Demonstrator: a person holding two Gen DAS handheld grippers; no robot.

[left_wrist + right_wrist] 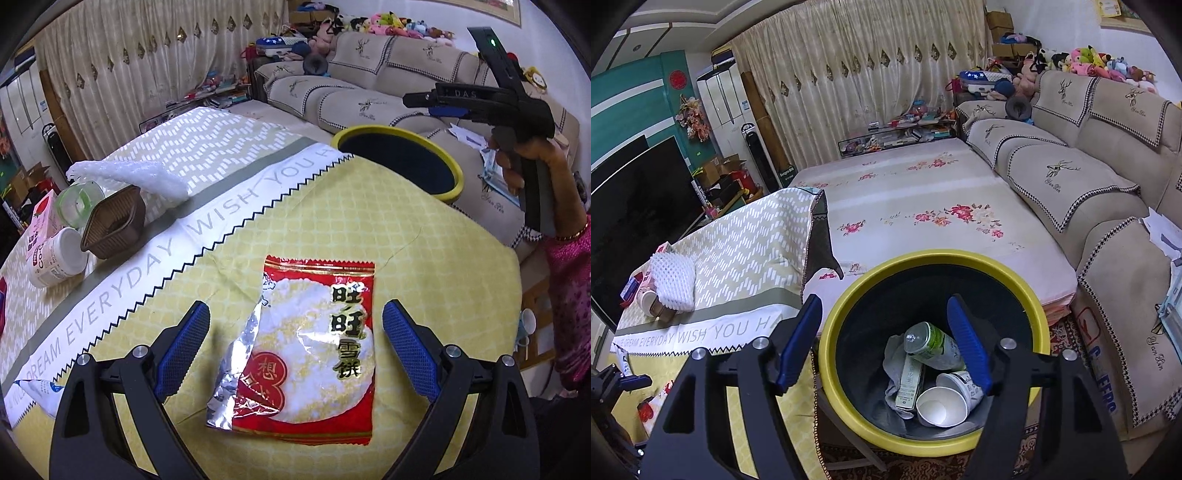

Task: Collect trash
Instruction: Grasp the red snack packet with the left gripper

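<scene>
A torn red and white snack wrapper (310,354) lies flat on the yellow tablecloth (424,240). My left gripper (295,314) is open, its blue pads on either side of the wrapper, just above it. My right gripper (884,314) is open and empty, held over the yellow-rimmed trash bin (1027,288). It also shows in the left wrist view (436,105) above the bin (456,173). The bin holds a plastic bottle (931,345), a paper cup (943,404), a small carton (908,380) and a cloth.
On the table's far left lie a brown plastic tray (114,225), a white foam net (147,175), a clear cup (75,203), a white jar (55,262) and a pink carton (40,225). A sofa (1108,166) stands behind the bin, a floral mattress (923,206) beyond.
</scene>
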